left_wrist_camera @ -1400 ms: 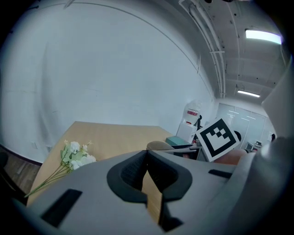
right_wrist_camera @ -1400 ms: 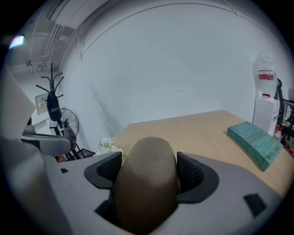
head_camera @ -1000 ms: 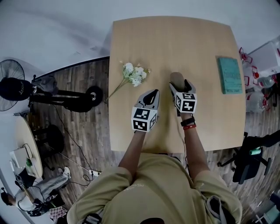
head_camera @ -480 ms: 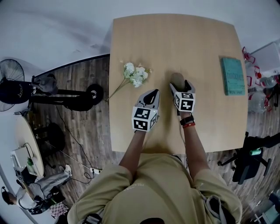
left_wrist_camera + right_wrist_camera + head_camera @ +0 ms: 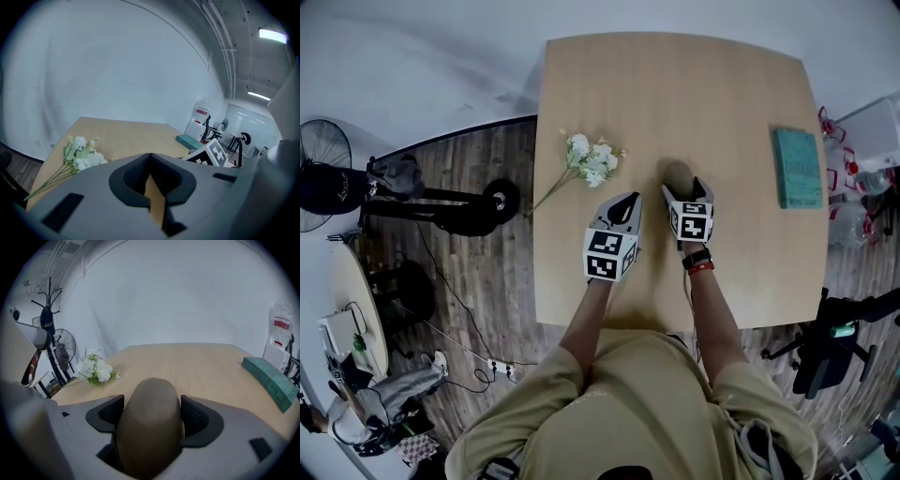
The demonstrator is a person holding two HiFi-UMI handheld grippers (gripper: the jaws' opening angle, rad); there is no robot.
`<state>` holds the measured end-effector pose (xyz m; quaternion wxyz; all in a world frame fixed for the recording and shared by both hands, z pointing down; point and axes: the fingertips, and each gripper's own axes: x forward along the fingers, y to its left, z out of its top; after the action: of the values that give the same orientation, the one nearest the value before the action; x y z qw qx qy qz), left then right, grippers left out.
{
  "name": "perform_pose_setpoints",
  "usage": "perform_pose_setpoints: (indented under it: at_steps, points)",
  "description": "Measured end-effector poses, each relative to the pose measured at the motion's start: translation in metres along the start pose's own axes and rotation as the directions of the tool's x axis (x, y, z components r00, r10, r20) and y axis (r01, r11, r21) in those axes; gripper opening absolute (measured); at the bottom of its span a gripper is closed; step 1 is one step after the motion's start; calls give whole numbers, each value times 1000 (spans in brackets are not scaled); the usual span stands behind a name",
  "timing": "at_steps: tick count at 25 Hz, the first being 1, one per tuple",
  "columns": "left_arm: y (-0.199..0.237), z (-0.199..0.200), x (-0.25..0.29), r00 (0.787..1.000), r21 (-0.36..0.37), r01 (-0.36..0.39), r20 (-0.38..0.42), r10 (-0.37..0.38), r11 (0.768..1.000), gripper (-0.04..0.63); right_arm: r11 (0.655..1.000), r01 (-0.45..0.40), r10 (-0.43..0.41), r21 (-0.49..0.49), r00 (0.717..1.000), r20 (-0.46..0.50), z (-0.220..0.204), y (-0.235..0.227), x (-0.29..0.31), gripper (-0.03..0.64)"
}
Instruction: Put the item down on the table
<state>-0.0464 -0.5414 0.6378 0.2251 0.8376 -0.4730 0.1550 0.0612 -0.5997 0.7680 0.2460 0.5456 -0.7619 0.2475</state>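
A brown, rounded, potato-like item point(image 5: 678, 172) point(image 5: 150, 427) sits between the jaws of my right gripper point(image 5: 684, 186) point(image 5: 150, 413), which is shut on it over the middle of the wooden table point(image 5: 675, 84). I cannot tell whether the item touches the tabletop. My left gripper point(image 5: 623, 202) point(image 5: 151, 180) hovers just left of the right one, its jaws shut with nothing between them.
A spray of white flowers point(image 5: 589, 161) point(image 5: 82, 157) point(image 5: 96, 369) lies at the table's left edge. A teal book point(image 5: 796, 168) point(image 5: 272, 380) lies near the right edge. A fan point(image 5: 323, 183) and a small round table stand on the floor at left.
The right gripper with the brown item has drifted slightly left and stays shut on it. The left gripper has hardly moved.
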Motion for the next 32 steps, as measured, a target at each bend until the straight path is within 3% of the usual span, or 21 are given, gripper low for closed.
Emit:
perform_pose_setpoints:
  at_steps: [6,32]
  points:
    - [-8,3,-10,1000,8,3,11,-3,1000,23,1000,-16,16,5,1000,-19,0,1,-3,397]
    - [-52,1,-97,995,54,-10,95,5,999,23,1000,-4,4,-2,990,138,13,33,-139,302]
